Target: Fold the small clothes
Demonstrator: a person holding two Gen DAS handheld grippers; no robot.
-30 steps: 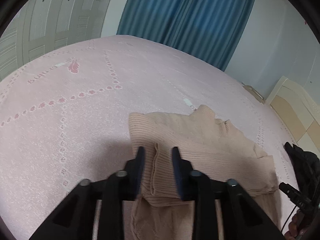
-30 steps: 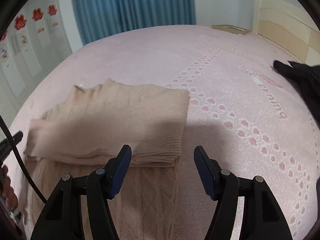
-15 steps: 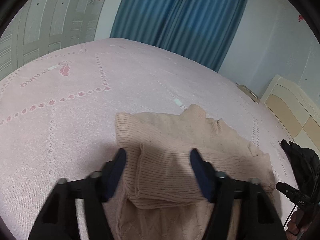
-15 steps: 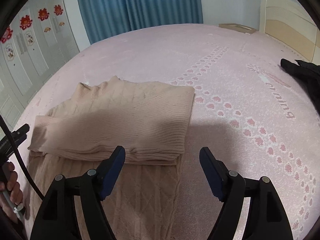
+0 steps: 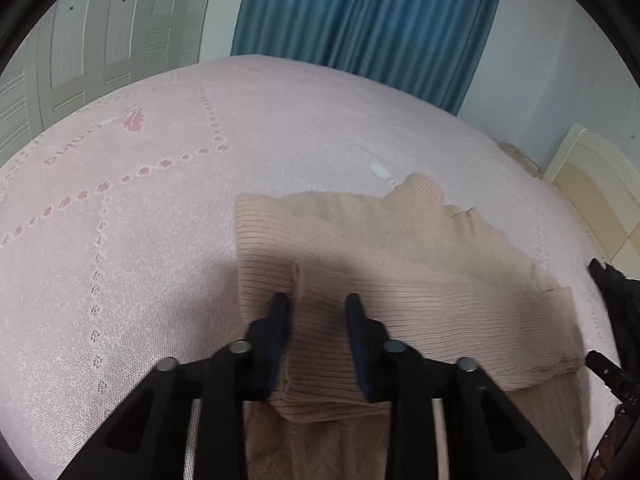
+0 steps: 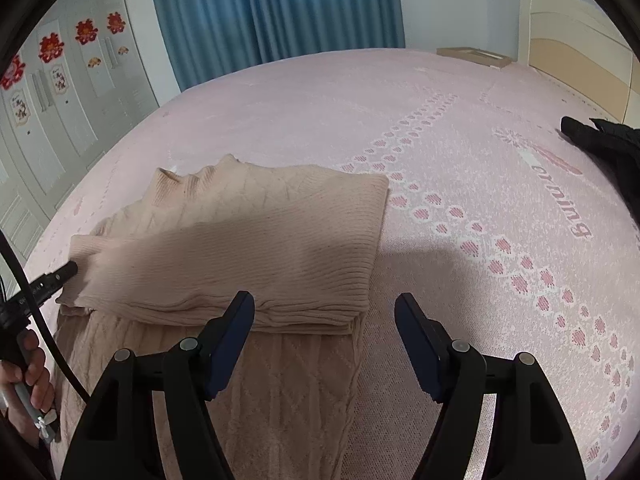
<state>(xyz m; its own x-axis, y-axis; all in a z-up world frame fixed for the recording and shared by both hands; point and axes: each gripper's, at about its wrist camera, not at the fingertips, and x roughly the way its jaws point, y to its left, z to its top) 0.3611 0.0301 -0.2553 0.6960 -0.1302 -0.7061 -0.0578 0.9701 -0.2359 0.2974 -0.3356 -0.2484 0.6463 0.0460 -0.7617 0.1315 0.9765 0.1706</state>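
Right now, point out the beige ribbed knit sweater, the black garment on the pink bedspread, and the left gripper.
beige ribbed knit sweater (image 6: 248, 240), right wrist view, folded top layer.
black garment (image 6: 600, 140), right wrist view, its near edge.
left gripper (image 5: 318, 312), left wrist view, between fingertips, closing on the sweater's fold.

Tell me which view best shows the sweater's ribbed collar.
The right wrist view: the collar of the beige sweater sits unobstructed, ribbing clear. The left wrist view shows it at the far edge, blurred.
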